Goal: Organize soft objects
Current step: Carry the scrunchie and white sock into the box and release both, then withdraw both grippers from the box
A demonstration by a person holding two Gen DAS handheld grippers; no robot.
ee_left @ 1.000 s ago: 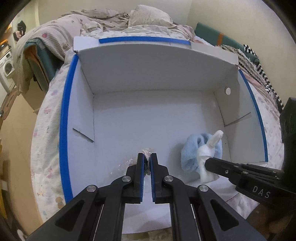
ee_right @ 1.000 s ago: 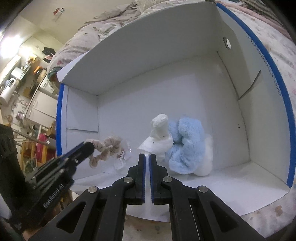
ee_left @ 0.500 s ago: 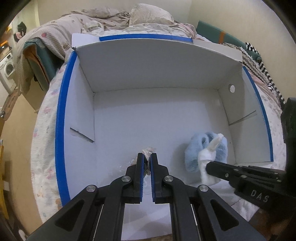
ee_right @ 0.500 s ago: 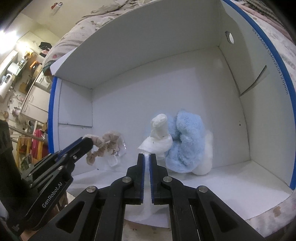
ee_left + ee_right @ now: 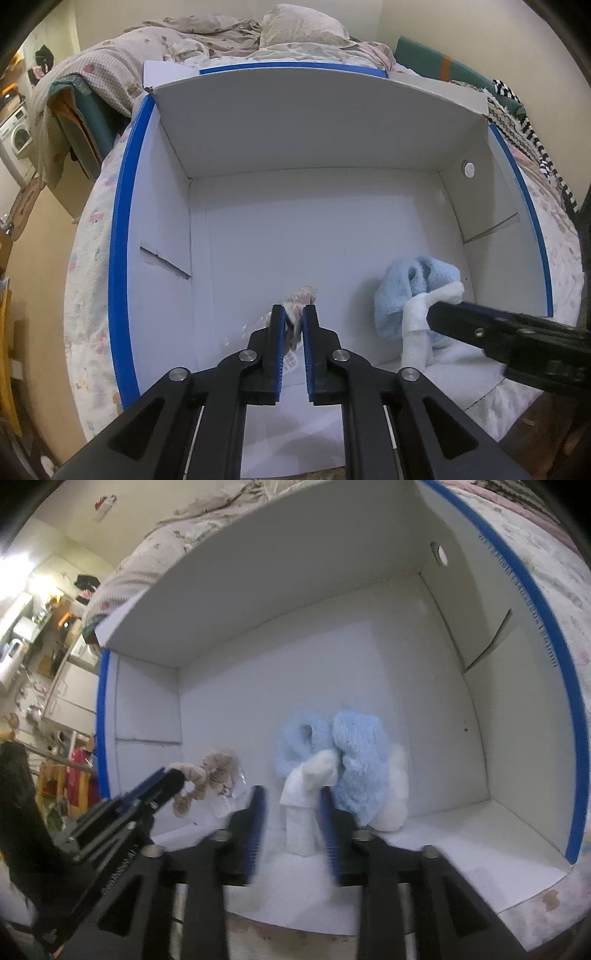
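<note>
A white box [image 5: 295, 236] with blue-taped edges lies open on a bed. My left gripper [image 5: 293, 314] is shut on a small beige plush in a clear wrapper [image 5: 297, 295], low over the box's near floor; it also shows in the right wrist view [image 5: 207, 775]. A blue-and-white fluffy plush [image 5: 417, 288] sits at the box's near right corner. My right gripper [image 5: 291, 801] is open, its blue-padded fingers either side of the plush's white part [image 5: 310, 782], with the blue part [image 5: 354, 753] just behind. The right gripper's finger [image 5: 480, 325] shows in the left wrist view.
The box walls [image 5: 517, 701] rise around both grippers. Rumpled bedding and a pillow [image 5: 295, 29] lie behind the box. A striped cloth [image 5: 532, 140] lies at the right. A washing machine [image 5: 16, 136] and shelves stand at the left beyond the bed.
My right gripper has opened and let go of the white part of the blue-and-white plush, which now rests on the box floor. My left gripper stays shut on the beige plush.
</note>
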